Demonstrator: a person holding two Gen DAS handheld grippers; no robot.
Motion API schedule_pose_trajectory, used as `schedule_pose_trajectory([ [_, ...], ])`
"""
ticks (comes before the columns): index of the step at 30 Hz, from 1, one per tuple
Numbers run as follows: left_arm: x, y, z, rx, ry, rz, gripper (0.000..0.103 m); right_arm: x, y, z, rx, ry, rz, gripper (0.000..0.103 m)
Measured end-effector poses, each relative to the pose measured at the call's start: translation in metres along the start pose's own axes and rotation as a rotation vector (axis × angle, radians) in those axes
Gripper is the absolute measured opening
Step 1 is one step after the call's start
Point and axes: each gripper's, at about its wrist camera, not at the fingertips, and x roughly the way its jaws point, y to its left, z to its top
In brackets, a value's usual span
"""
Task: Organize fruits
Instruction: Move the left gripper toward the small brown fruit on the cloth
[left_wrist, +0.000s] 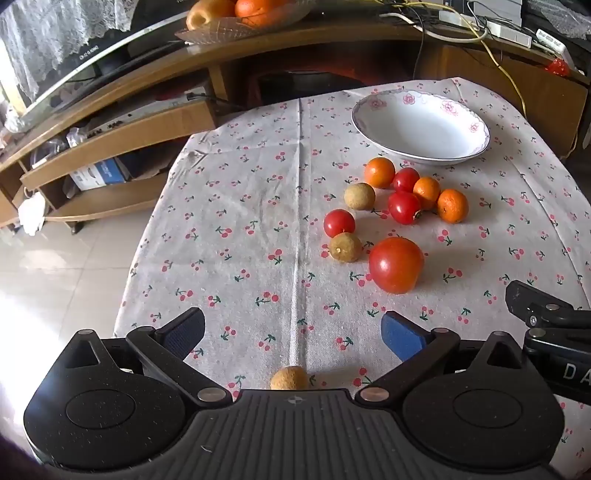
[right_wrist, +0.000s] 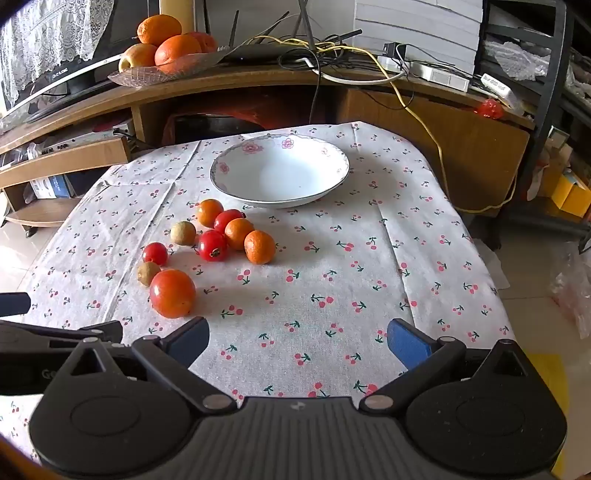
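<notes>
Behind everything runs a long wooden cabinet littered with cables, a glass dish of oranges sitting on top. Nearer, the table under its cherry-print cloth carries a white flowered bowl at the far side, with nothing in it. All the fruit lies loose on the cloth just in front of the bowl: the big tomato closest to the grippers, then three small oranges, three cherry tomatoes and two brown longans huddled together, some touching. One more longan sits apart, right under the left gripper.

Both the left gripper and the right gripper hover wide open, holding nothing. I'd say the first pick is not yet begun. Best to start with the big tomato, since it stands clear: straddle it squarely, close gently so it doesn't bruise or roll, and avoid nudging the cluster.
</notes>
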Motion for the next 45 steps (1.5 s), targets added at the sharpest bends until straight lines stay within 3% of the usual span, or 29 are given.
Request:
schedule_pose_trajectory([
  [18, 0.001, -0.001, 0.001, -0.013, 0.009, -0.003, 0.102, -0.002, -0.001, 0.002, 0.012, -0.001, 0.012, 0.102],
  [45, -0.01, 0.005, 0.005, 0.016, -0.044, 0.054, 0.098, 0.0, 0.004, 0.006, 0.026, -0.024, 0.084, 0.102],
])
